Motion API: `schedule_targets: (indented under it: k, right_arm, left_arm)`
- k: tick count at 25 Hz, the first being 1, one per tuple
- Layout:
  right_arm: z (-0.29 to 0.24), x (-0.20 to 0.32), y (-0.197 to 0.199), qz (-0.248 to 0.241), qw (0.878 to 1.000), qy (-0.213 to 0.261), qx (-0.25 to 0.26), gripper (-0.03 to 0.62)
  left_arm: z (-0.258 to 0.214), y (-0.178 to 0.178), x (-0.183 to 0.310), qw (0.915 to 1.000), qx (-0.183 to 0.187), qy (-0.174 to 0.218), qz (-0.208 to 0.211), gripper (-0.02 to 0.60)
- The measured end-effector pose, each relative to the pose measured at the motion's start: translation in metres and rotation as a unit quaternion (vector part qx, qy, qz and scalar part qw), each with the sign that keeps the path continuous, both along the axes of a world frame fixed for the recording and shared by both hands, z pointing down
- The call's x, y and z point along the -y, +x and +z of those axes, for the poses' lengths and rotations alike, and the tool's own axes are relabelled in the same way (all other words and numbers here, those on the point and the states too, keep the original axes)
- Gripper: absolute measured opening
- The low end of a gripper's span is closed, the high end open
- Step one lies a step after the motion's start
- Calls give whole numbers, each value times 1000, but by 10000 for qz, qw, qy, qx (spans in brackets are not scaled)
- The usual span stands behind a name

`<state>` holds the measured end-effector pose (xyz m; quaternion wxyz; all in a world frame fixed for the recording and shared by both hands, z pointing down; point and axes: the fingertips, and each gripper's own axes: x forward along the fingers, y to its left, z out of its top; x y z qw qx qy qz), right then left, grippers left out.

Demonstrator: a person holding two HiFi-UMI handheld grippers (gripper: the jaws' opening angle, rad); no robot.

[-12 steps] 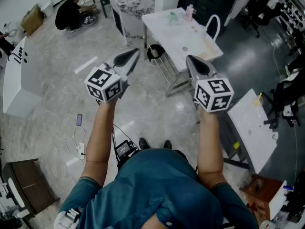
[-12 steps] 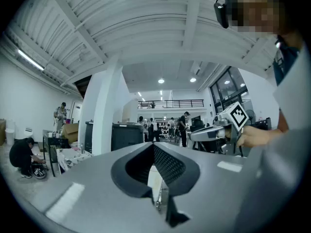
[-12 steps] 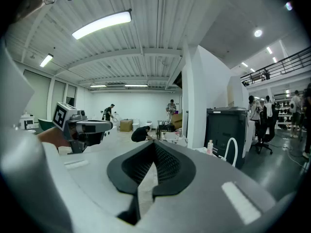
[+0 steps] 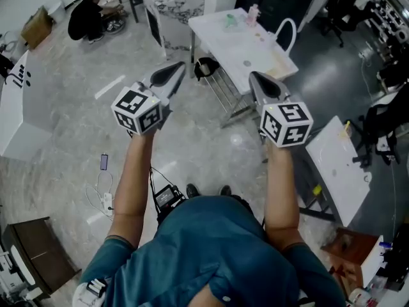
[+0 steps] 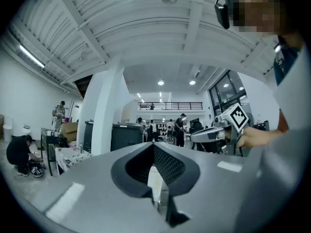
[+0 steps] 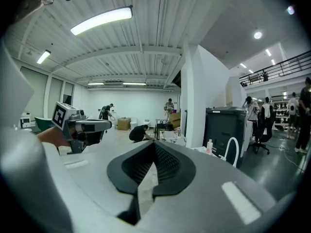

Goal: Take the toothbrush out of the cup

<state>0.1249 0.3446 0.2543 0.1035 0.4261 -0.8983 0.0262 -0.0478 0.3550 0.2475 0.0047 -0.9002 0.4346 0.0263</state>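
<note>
I hold both grippers up over the floor, well short of the white table (image 4: 268, 59) ahead. On that table's far end stand a small greenish cup (image 4: 231, 21) and a pink bottle (image 4: 254, 15); no toothbrush can be made out at this distance. My left gripper (image 4: 176, 71) is shut with nothing between its jaws, and the left gripper view shows its jaw tips (image 5: 154, 152) meeting. My right gripper (image 4: 259, 82) is shut and empty too, its tips (image 6: 154, 152) together. Each gripper shows in the other's view.
A white chair (image 4: 285, 34) and a dark stool (image 4: 206, 68) stand by the table. A second white table (image 4: 342, 171) is at the right and a marble-patterned cabinet (image 4: 171, 5) behind. A person (image 4: 86, 18) crouches far left. A phone (image 4: 103, 162) and cables lie on the floor.
The head view has shifted slightly, so the room sits a little further left and up. Both grippers stay raised, shut and almost where they were.
</note>
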Motion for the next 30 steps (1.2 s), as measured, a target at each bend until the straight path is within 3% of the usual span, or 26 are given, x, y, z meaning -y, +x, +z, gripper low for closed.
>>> schedule_targets:
  k: [15,24,30]
  right_arm:
    - [6,53,-16,189,9993,-96,317,3]
    - [29,133,-18,61,9989,-216,412,3]
    - [33,201,-7,-76,9987,-287,426,3]
  left_arm:
    - [18,-22,31,9996,-194,-177,-45,0]
    - [34,-31,89,9989,-60,-358,-294,0]
    - [35,-16,148,9985,-14,-375,-396,0]
